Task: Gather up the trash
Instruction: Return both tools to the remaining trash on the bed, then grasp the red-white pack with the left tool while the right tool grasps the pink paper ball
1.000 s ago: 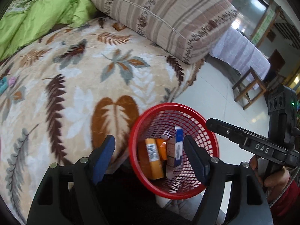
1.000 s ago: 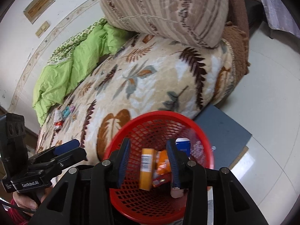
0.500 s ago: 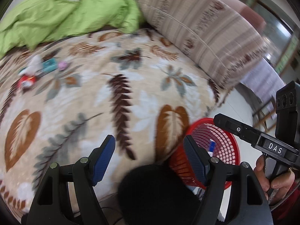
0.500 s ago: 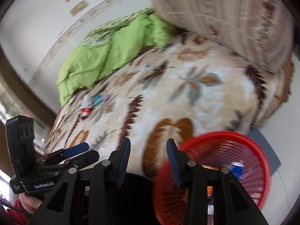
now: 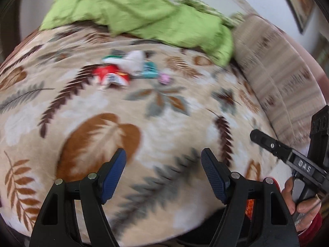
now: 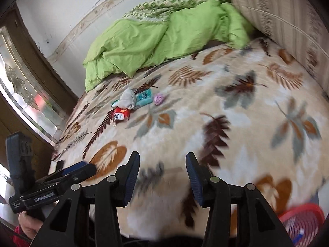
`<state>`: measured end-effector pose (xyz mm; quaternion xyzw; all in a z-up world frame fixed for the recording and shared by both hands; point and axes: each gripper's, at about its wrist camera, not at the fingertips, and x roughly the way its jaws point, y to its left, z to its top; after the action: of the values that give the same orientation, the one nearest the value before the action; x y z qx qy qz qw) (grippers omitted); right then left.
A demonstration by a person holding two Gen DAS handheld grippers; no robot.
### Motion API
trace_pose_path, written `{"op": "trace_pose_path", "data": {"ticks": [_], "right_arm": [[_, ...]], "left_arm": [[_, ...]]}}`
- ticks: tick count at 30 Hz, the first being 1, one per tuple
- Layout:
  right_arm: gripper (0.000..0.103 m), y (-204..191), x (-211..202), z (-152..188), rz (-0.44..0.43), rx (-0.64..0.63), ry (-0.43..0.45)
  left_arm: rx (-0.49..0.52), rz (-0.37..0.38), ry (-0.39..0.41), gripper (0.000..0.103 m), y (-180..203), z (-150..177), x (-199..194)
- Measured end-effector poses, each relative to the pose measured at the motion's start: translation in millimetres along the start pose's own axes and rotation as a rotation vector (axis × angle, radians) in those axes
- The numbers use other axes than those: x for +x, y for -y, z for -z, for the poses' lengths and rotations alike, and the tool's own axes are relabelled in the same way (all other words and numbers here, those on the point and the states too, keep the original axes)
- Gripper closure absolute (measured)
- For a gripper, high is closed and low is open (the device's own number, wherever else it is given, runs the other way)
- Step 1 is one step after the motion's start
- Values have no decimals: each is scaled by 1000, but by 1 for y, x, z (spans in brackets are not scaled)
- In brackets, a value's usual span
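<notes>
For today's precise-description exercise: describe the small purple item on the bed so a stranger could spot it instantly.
Start at the leaf-patterned blanket and go toward the green quilt. Just short of it lies a small cluster of litter. The purple wad sits at its pillow-side end, right beside the teal packet; it is the only rounded, lilac piece there.

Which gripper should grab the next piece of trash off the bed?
Probably left. The trash pile sits nearly straight ahead of the open left gripper, but up and left of the open right gripper, which is nearer the basket.
</notes>
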<state>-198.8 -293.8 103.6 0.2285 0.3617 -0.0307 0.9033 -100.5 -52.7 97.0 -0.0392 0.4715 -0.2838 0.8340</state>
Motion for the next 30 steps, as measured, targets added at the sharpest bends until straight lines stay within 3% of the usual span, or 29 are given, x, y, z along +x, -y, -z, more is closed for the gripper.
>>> {"op": "trace_pose_path", "data": {"ticks": [7, 16, 21, 24, 30], "right_arm": [[53, -21, 104, -56, 17, -40, -58], [53, -11, 224, -106, 40, 17, -141], [59, -9, 254, -117, 50, 23, -155], [74, -12, 256, -117, 74, -9, -133], [75, -7, 226, -101, 29, 18, -104]], "left_arm": [[-103, -71, 5, 29, -64, -29, 21], [-126, -116, 22, 29, -100, -75, 57], [-134, -111, 8, 29, -106, -100, 83], [-132, -111, -13, 29, -105, -114, 104], [-107, -153, -50, 29, -104, -128, 141]]}}
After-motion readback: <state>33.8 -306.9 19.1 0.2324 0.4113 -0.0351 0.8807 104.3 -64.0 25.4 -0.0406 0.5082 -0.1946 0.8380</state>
